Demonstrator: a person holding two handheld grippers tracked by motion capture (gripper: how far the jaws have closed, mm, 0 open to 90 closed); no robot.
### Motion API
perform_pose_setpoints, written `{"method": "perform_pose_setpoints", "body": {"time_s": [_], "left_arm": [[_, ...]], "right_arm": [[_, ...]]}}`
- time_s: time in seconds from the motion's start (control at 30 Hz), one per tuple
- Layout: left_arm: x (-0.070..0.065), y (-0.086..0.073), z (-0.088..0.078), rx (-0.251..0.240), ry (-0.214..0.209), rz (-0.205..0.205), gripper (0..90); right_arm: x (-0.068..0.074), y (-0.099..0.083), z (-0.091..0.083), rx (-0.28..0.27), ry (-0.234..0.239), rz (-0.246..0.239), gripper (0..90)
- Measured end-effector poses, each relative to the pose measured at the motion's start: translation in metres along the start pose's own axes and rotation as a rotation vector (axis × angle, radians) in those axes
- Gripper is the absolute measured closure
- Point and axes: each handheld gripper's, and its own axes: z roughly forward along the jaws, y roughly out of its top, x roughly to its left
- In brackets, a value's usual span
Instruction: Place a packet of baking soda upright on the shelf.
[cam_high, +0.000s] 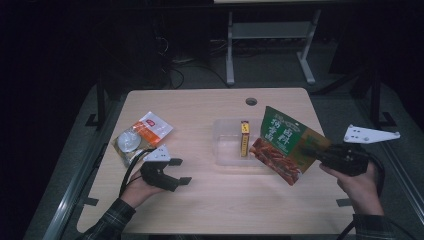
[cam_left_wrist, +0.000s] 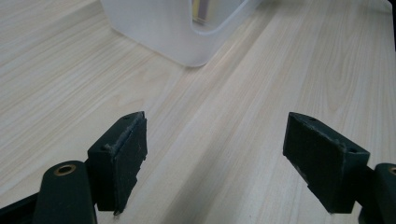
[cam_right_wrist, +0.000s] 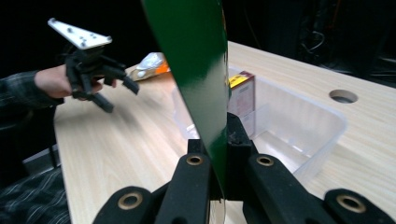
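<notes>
**Green snack pouch clamped in right gripper beside the clear tub**

I have the right gripper (cam_high: 314, 151) clenched on the green snack pouch (cam_high: 286, 145); in the right gripper view both jaws pinch its lower edge (cam_right_wrist: 205, 88) and the pouch stands edge-on above them. In the high view the pouch hangs tilted over the table's (cam_high: 210, 210) right half, overlapping the right end of the clear plastic tub (cam_high: 226, 150). The tub sits mid-table, nearer the far edge, with a small yellow-topped box (cam_high: 244, 138) upright inside. My left gripper (cam_high: 179, 171) rests released near the left edge, jaws wide apart with nothing between them, over bare wood (cam_left_wrist: 210, 140). An orange-and-white packet (cam_high: 142, 135) lies behind it, toward the far-left corner.
</notes>
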Motion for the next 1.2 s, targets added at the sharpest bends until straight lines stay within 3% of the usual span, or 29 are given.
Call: {"method": "perform_pose_setpoints", "body": {"time_s": [0.47, 0.63, 0.8, 1.0, 1.2], "left_arm": [[-0.004, -0.003, -0.003, -0.003, -0.003, -0.001, 21.5], [-0.007, -0.005, -0.002, -0.011, -0.007, -0.007, 21.5], [-0.008, -0.006, -0.004, -0.002, 0.003, 0.014, 21.5], [-0.012, -0.012, -0.006, -0.013, 0.007, -0.007, 21.5], [-0.014, -0.016, -0.009, -0.015, 0.015, -0.019, 21.5]], "right_arm": [[-0.013, 0.029, 0.013, -0.018, -0.104, 0.011, 89.6], [-0.019, 0.037, 0.020, -0.037, -0.116, 0.011, 89.6], [-0.024, 0.042, 0.031, -0.028, -0.141, -0.002, 89.6], [-0.033, 0.045, 0.043, -0.026, -0.164, 0.001, 89.6], [-0.040, 0.046, 0.054, -0.031, -0.158, 0.003, 89.6]]}}
